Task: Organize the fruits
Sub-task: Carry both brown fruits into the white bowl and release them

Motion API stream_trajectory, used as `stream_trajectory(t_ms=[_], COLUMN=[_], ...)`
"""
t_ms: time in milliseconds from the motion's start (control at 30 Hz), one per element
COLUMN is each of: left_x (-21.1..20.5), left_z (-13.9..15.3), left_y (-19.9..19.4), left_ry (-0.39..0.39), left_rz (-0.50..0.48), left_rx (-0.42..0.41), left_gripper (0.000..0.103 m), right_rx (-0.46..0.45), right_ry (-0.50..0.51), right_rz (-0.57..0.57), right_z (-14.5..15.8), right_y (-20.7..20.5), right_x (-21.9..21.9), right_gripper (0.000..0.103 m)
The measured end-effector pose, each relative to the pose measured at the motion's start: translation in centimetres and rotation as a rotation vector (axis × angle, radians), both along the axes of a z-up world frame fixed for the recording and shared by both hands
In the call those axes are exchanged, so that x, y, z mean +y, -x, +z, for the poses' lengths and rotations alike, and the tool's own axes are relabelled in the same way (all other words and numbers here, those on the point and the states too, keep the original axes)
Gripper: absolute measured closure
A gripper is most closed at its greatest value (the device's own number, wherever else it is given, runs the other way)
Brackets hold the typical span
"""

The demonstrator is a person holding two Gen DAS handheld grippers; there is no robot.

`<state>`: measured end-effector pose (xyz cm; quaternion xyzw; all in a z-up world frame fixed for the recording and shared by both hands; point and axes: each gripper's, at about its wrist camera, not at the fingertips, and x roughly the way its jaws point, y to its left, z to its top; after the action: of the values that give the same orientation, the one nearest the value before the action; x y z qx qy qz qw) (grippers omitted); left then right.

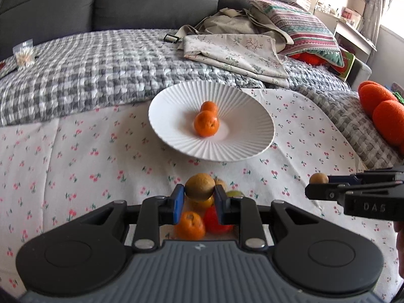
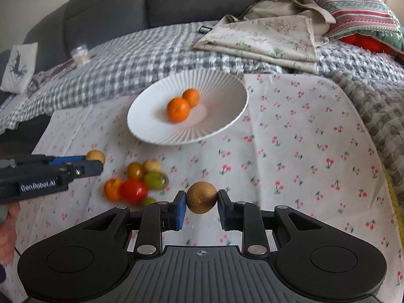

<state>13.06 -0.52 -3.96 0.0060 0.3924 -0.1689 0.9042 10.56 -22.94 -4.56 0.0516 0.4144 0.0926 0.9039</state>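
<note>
White ribbed plate (image 1: 176, 136) sits on the cherry-print cloth (image 1: 75, 151) and holds two oranges (image 1: 206, 123), touching each other at its centre.

Your left gripper (image 1: 199, 197) is clamped on a brown round fruit (image 1: 200, 186), pinched between its blue pads. The right wrist view shows that gripper (image 2: 94, 162) from the side, carrying the same fruit (image 2: 95, 156) at its tip, above the cloth and left of the loose pile.

Your right gripper (image 2: 201, 203) is clamped on a second brown fruit (image 2: 201, 200), pads pressing both sides, held over the cloth short of the plate (image 2: 156, 128).

Loose fruits (image 2: 136, 184) lie in a cluster on the cloth between the two grippers: a red one, an orange one, greenish ones and tan ones, packed against each other. Motion blur prevents a firm count.

Behind the plate, a grey checked blanket (image 1: 88, 70) covers the bed, with folded fabric (image 1: 234, 53) and a striped pillow (image 1: 298, 27) lying on it.
</note>
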Motion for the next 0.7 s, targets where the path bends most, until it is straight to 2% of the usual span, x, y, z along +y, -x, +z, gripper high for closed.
stream_trajectory(t_ms=[333,700], left_x=[-3.0,-5.7], left_z=[-0.2,-1.4], left_y=[-2.8,-5.9], left_ry=[-0.040,-0.045], left_rz=[-0.035,-0.102], left_rx=[-0.041,-0.075], left_gripper=[0.079,0.079], right_rx=[-0.030,-0.080], right_ry=[-0.045,-0.014], right_rz=[-0.020,-0.010], right_z=[0.4,-0.2], right_y=[-4.7,-8.4], right_x=[-0.7,0.0], right_gripper=[0.078,0.078])
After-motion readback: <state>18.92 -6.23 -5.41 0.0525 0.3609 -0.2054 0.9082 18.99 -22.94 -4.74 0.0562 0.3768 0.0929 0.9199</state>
